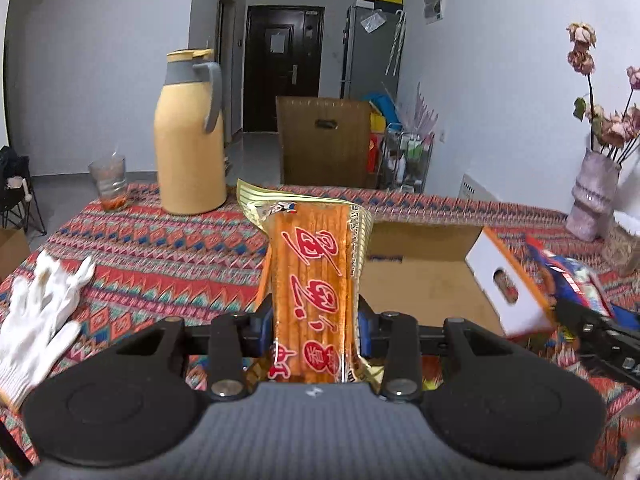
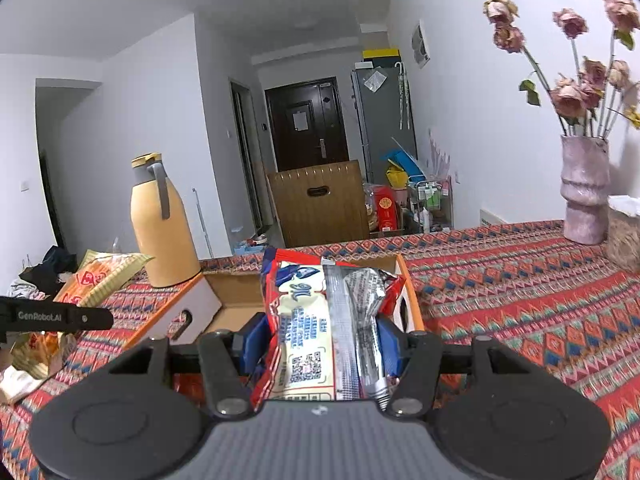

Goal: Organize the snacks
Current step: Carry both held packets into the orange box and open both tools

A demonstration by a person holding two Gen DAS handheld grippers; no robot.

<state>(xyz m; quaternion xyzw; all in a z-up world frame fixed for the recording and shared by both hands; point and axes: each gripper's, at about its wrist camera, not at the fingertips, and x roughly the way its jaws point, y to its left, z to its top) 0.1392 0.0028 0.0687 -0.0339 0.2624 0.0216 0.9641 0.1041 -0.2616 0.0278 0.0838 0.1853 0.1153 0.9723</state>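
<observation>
My left gripper point(image 1: 314, 320) is shut on an orange snack pack with red characters point(image 1: 312, 276), held upright above the table, left of an open cardboard box point(image 1: 424, 280). The same pack shows at the left of the right wrist view point(image 2: 100, 280). My right gripper point(image 2: 320, 340) is shut on a red, white and silver snack pack point(image 2: 320, 320), held just before the open box point(image 2: 240, 300). In the left wrist view the right gripper point(image 1: 592, 328) and its blue-red pack point(image 1: 568, 276) show at the right edge.
A patterned red tablecloth point(image 2: 520, 300) covers the table. A yellow thermos jug point(image 1: 188, 140) and a glass point(image 1: 109, 180) stand at the back left. White gloves point(image 1: 40, 320) lie at left. A pink vase with dried roses point(image 2: 584, 192) and a woven basket point(image 2: 626, 236) stand right. A chair back point(image 1: 324, 144) is behind.
</observation>
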